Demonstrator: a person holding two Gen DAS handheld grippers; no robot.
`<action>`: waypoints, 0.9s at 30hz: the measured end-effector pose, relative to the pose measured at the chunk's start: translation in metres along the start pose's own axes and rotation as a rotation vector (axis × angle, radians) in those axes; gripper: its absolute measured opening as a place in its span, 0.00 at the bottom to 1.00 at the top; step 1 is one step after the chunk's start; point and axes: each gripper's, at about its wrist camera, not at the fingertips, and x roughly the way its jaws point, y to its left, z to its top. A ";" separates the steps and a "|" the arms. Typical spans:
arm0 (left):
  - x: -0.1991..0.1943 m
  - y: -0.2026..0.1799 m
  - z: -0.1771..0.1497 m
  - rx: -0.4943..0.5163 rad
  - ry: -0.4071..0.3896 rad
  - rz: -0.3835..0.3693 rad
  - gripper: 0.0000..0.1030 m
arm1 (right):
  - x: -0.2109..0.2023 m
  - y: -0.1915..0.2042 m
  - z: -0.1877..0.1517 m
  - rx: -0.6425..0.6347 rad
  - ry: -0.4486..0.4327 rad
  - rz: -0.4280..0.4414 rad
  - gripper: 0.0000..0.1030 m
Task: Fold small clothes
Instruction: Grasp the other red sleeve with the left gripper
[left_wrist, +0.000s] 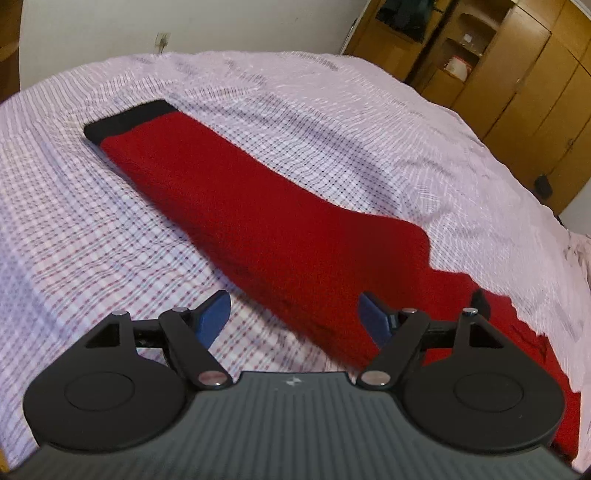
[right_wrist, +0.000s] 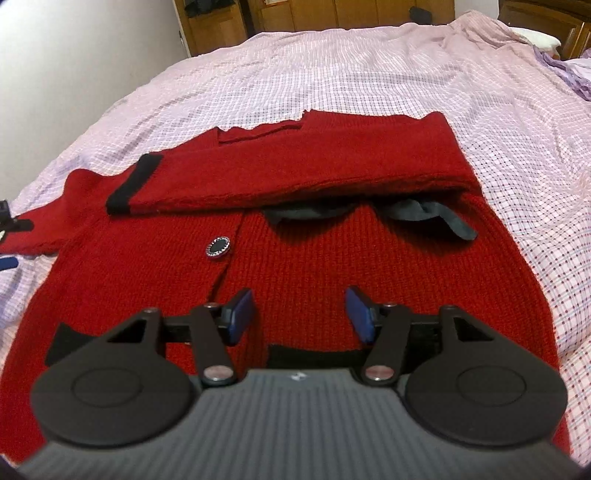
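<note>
Sleeves tell the plan: one lies folded across the red cardigan on the bed, so left gripper hangs open and empty over the other sleeve, right gripper likewise open, empty, above the hem.

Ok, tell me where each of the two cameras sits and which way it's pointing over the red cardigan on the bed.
Left wrist: on the left gripper, angled down along an outstretched red sleeve with a black cuff, toward a wardrobe; its own open blue fingers show.
Right wrist: on the right gripper, angled down over the cardigan body, its button and a folded-over sleeve; its open fingers show.
Shared: the red cardigan, the checked bedsheet. The right view catches the left gripper at its left edge.
</note>
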 end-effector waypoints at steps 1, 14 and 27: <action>0.006 -0.001 0.001 -0.003 0.004 0.005 0.78 | 0.001 0.000 0.000 -0.003 0.001 -0.002 0.56; 0.056 -0.008 0.009 0.037 -0.071 0.078 0.79 | 0.007 0.002 0.001 -0.007 0.010 -0.002 0.57; 0.039 -0.003 0.020 0.075 -0.147 -0.084 0.36 | 0.006 -0.001 0.000 0.007 0.002 0.008 0.57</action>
